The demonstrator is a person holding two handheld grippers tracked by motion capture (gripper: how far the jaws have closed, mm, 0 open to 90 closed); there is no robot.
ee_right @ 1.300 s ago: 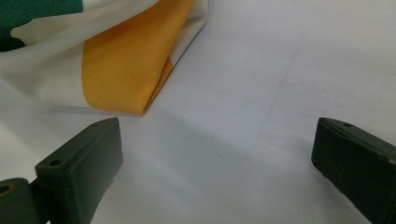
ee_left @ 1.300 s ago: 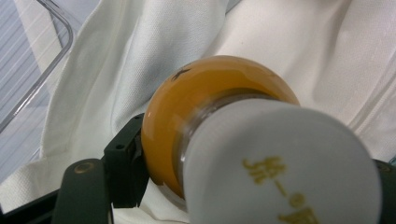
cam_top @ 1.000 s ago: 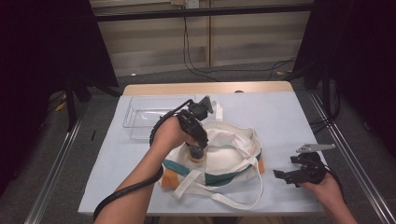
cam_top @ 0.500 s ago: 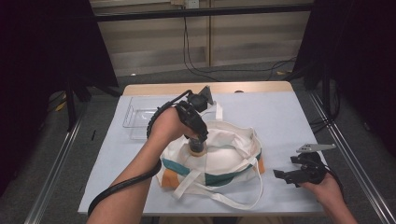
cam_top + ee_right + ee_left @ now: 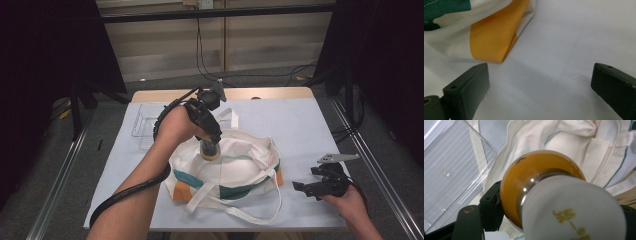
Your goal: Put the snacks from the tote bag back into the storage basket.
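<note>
Jar held over the open tote bag

An orange jar point(image 5: 210, 150) with a white lid is clamped in the left tongs point(image 5: 212, 145) at frame centre, above the tote bag point(image 5: 227, 172), apparently so the fabric is cleared. The right tongs point(image 5: 320, 186), lower right, are kept apart and empty on the surface point(image 5: 300, 125), out of the way.
</note>
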